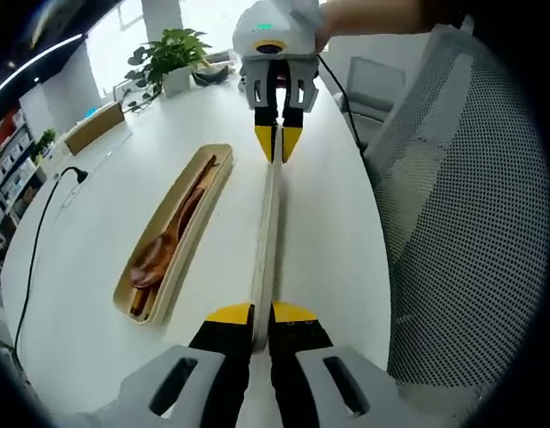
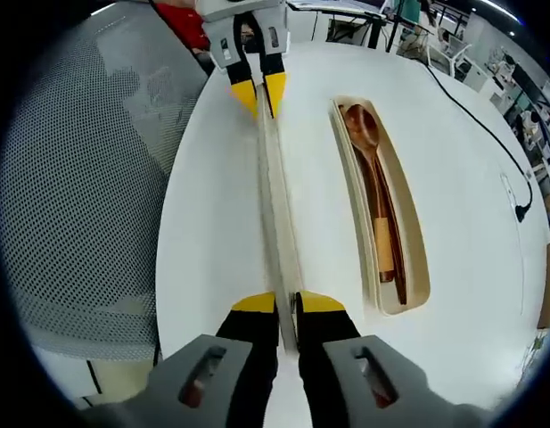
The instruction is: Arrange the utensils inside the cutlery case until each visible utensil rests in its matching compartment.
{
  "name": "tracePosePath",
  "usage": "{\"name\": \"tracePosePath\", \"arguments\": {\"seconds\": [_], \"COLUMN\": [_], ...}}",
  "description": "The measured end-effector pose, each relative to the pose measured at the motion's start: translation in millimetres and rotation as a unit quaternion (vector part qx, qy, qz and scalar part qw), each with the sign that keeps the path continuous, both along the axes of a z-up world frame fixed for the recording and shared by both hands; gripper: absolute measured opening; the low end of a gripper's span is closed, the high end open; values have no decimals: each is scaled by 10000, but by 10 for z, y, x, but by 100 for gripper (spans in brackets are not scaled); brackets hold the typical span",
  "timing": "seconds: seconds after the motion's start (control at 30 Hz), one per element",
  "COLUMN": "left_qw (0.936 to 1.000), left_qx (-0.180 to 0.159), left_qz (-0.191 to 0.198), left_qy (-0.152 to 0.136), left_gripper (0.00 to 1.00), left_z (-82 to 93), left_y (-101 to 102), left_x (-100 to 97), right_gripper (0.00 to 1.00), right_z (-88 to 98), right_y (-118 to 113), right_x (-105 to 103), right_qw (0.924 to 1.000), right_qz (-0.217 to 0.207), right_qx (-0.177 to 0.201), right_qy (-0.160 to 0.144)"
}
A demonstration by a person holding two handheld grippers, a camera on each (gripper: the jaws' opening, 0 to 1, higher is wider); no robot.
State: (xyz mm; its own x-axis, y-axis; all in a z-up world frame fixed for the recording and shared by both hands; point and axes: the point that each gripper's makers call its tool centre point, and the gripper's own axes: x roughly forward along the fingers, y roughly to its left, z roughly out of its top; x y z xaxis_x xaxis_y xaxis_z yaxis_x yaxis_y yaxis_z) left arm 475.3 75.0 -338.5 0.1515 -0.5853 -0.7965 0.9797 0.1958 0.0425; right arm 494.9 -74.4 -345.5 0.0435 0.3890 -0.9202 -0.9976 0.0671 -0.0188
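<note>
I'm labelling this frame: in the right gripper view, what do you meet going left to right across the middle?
Mesh chair back → bare white table → long flat lid held on edge by both grippers → open cutlery case holding a wooden spoon → black cable.

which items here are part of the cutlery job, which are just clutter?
Job: case holding spoon and chopsticks; lid on edge, gripped at each end by the left hand-held gripper and right hand-held gripper.

Clutter: plant, cable, box, mesh chair.
</note>
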Motion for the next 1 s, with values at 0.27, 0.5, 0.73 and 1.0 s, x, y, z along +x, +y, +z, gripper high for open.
{"name": "tracePosePath", "arguments": {"seconds": [0.27,0.5,0.73,1.0], "left_qw": [9982,9773,9304,8882], "left_qx": [-119,-844,-1547,-2048], "left_qz": [199,1015,1621,1635], "left_qy": [552,1658,2900,3775], "left_gripper": [4,4,4,4], "left_z": [21,227,436,696], "left_y": [-84,-221,-303,-408], "left_x": [-137,-159,-183,-287], "right_gripper": [24,44,61,61], "right_z": [127,383,478,563], "right_y": [-81,-33,115,430], "right_x": [94,42,61,-6], "right_qw": [9949,9823,9623,9372], "right_qz": [-356,-157,472,1562], "right_qx": [217,640,475,376], "right_qy": [-913,-1753,-2634,-3095]}}
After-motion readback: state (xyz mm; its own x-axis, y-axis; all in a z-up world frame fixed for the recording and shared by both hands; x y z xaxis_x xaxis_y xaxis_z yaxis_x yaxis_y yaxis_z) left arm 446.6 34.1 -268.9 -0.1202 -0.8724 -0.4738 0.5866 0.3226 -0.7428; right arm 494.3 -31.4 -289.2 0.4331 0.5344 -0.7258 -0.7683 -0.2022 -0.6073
